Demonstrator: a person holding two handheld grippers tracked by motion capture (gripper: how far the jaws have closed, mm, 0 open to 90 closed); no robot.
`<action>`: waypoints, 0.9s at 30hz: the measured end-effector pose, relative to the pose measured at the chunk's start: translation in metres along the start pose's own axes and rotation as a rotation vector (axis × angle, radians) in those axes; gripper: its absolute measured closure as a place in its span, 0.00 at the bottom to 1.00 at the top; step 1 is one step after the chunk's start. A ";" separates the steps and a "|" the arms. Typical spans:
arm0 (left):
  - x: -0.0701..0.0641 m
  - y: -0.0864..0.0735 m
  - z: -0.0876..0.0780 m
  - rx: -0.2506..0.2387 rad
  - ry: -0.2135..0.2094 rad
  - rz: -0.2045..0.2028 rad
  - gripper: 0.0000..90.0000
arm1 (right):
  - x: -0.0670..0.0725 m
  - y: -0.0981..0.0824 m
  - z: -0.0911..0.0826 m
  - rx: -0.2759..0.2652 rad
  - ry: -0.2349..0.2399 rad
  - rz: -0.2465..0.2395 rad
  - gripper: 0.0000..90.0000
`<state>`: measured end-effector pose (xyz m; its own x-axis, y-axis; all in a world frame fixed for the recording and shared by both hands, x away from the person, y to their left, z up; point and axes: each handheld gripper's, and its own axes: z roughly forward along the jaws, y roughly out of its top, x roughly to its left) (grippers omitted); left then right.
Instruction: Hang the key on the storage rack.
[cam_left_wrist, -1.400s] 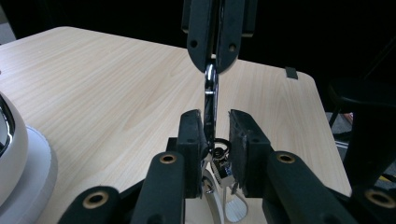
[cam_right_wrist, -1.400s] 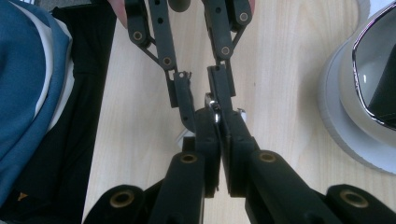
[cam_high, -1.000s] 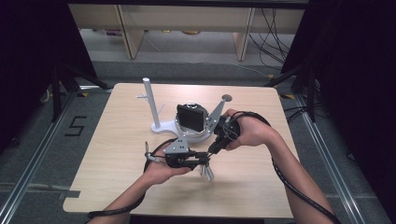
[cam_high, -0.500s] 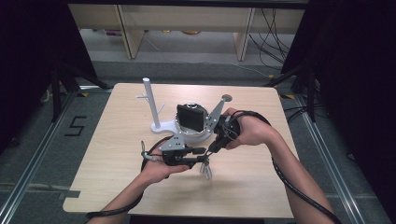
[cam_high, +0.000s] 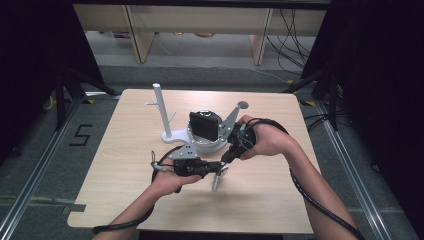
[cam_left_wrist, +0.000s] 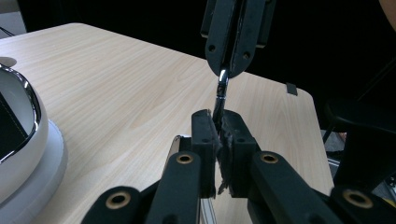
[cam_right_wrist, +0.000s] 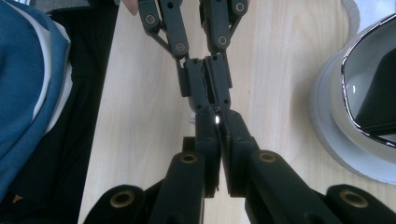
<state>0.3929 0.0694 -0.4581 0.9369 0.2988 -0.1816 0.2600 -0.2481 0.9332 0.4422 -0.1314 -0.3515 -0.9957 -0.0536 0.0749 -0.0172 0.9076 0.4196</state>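
Handover half done: thin metal tool (cam_left_wrist: 220, 95) is gripped by both the right hand-held gripper (cam_left_wrist: 232, 70) and, jaws just closed, the left hand-held gripper (cam_left_wrist: 219, 130); release remains.

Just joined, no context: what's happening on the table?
A person holds a small shiny metal utensil between both claws above the wooden table. The right claw is clamped on one end; the left claw has just been closing on the other. A round white appliance base and white stand sit behind.
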 end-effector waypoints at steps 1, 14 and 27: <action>0.000 0.000 0.000 -0.009 -0.003 0.003 0.94 | 0.000 0.000 0.000 0.001 0.008 0.000 0.97; 0.003 0.000 -0.018 -0.040 0.109 -0.018 0.94 | -0.004 -0.021 -0.016 -0.288 -0.158 0.141 0.63; 0.011 -0.004 -0.068 -0.099 0.438 -0.031 0.94 | 0.011 -0.098 -0.008 -0.563 -0.407 0.437 0.60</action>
<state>0.3859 0.1364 -0.4421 0.7364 0.6716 -0.0815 0.2431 -0.1502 0.9583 0.4339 -0.2242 -0.3843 -0.8587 0.5102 0.0482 0.3200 0.4603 0.8281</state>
